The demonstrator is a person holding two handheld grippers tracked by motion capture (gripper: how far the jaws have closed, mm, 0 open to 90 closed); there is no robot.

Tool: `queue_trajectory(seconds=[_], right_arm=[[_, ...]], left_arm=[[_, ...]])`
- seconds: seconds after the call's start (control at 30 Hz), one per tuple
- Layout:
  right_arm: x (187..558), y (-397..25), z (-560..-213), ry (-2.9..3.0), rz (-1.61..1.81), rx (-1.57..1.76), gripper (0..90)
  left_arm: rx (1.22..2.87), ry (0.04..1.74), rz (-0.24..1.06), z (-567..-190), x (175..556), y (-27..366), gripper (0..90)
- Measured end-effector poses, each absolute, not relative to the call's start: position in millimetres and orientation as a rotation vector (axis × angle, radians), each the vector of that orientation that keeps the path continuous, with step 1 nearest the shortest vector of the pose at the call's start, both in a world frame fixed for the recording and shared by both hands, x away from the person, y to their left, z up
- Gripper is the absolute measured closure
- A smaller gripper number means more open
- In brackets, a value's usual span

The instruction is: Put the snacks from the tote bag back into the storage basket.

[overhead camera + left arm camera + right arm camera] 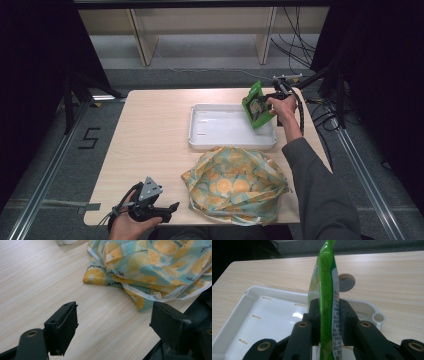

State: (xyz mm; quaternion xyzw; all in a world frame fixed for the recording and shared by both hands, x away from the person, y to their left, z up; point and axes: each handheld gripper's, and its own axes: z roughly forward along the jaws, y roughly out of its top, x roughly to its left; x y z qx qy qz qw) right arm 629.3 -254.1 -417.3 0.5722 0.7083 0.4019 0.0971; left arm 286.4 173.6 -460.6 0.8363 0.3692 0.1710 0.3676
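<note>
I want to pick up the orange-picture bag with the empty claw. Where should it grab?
Probably the white-edged fold of the fruit-print bag, sticking out flat towards the open left claw. Come in low along the table from the claw's side; the puffy middle looks too wide.

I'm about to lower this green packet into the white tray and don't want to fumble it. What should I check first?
1. Right gripper shut firmly on the green packet: ok, both jaws press its sides.
2. Packet over the white tray: ok, it hangs above the tray's right end.
3. Tray floor free where it will land: ok, bare white.
4. Fruit-print bag out of the path: ok, it lies nearer the person, outside the tray.
5. Left gripper out of the way: ok, open, at the table's near edge.
6. Packet sealed: cannot tell.
</note>
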Motion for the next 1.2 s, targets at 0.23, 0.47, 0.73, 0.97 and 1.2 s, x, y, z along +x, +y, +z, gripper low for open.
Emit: queue_trajectory(seconds=[0.23,0.47,0.73,0.97,1.2], right_arm=[[629,-254,-420,2.090,1.157,1.724,75.4],[630,-255,-426,2.086,1.175,1.730,75.0],[629,-256,-432,2.097,1.182,1.734,74.2],[626,-254,-432,2.076,1.163,1.811,72.8],[625,-254,-437,2.078,1.181,1.854,69.5]], left_arm=[[2.129,0.986,0.435,-461,285,173,21.1],[2.149,0.945,0.451,-460,286,174,21.1],[2.132,0.981,0.432,-461,284,172,21.1],[2.152,0.943,0.452,-460,286,174,21.2],[2.146,0.942,0.453,-460,285,173,21.2]])
